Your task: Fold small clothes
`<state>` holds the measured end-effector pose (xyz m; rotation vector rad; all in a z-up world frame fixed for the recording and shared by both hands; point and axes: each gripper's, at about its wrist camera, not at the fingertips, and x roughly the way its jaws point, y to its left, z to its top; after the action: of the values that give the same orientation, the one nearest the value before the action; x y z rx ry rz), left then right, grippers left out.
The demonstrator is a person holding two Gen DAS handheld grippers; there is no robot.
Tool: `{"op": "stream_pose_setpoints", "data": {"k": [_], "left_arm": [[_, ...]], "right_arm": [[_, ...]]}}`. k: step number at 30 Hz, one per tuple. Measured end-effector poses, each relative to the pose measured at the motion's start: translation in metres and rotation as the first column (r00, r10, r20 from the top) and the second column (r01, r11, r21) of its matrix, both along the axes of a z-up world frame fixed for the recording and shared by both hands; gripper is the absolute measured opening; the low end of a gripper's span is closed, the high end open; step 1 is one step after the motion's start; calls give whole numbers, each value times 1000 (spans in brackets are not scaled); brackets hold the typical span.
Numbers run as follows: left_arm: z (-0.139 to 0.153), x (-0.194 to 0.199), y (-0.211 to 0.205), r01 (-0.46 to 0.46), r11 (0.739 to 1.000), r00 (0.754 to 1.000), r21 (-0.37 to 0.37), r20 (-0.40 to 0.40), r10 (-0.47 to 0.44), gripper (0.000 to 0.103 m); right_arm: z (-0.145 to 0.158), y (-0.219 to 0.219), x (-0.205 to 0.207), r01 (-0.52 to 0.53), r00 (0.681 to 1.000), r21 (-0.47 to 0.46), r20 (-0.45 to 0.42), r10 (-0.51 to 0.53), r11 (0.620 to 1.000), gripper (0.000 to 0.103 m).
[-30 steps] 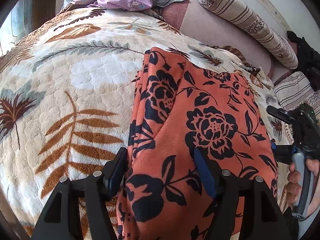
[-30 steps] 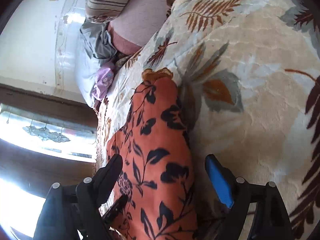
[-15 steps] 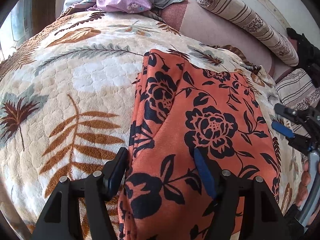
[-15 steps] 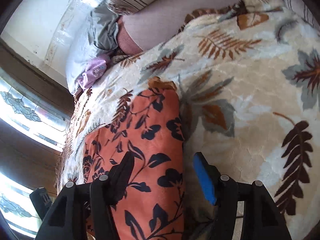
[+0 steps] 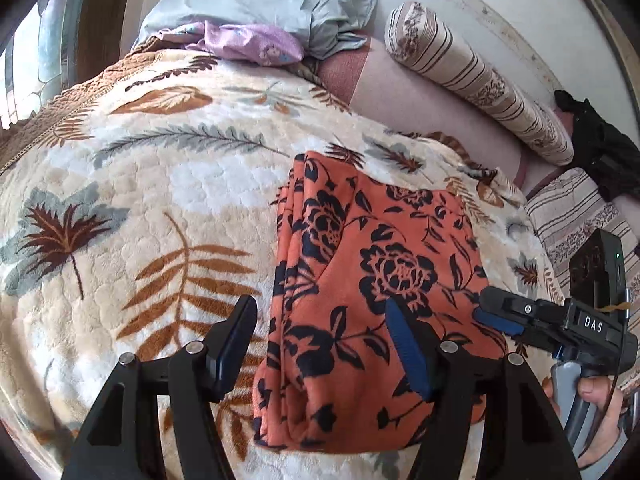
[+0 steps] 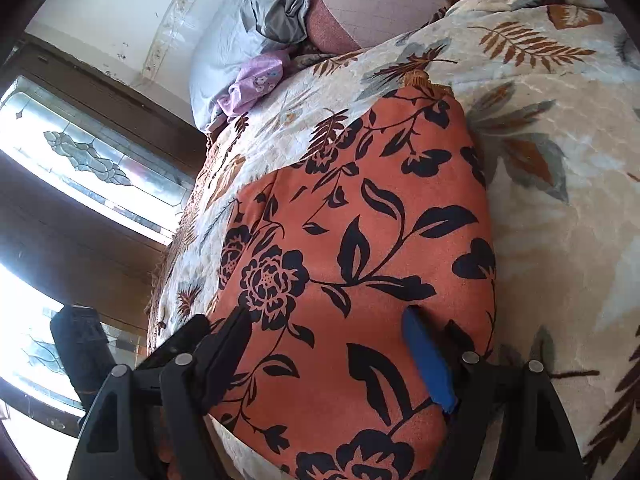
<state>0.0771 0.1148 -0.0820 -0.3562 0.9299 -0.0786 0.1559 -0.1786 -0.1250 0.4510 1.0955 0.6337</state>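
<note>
An orange garment with black flowers (image 5: 360, 280) lies folded in layers on the leaf-patterned blanket (image 5: 140, 200). My left gripper (image 5: 320, 336) is open, its jaws either side of the garment's near left edge, just above it. My right gripper (image 6: 328, 344) is open over the garment (image 6: 360, 220) at its near end, its jaws wide apart. In the left wrist view the right gripper (image 5: 504, 312) sits at the garment's right edge, held by a hand.
A striped bolster (image 5: 480, 80) and a grey pillow (image 5: 260, 0) lie at the bed's head, with a purple cloth (image 5: 248, 42) beside the pillow. A black item (image 5: 600, 148) lies at the far right. A window (image 6: 80, 160) is on the left.
The right gripper has swung in from beside the garment to over its near end. The left gripper has pulled back slightly. Both stay open.
</note>
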Motion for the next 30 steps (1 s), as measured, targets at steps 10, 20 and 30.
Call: {"op": "stream_pose_setpoints", "data": {"k": [10,20,30], "left_arm": [[20,5,11,38,995,999,-98,-23,-40,66],[-38,145,37,-47,984,965,-174,-264,-1,54],[-29,129,28,-21,996,966,-88,-259,-2,56]], "right_arm": [[-3,0,2,-28,999,10,15,28,1000,81],[-4,-5,-4,-39,999,23,33,38,999,81],[-5,-7,-8,-37,999,32,39,35,999,81]]}}
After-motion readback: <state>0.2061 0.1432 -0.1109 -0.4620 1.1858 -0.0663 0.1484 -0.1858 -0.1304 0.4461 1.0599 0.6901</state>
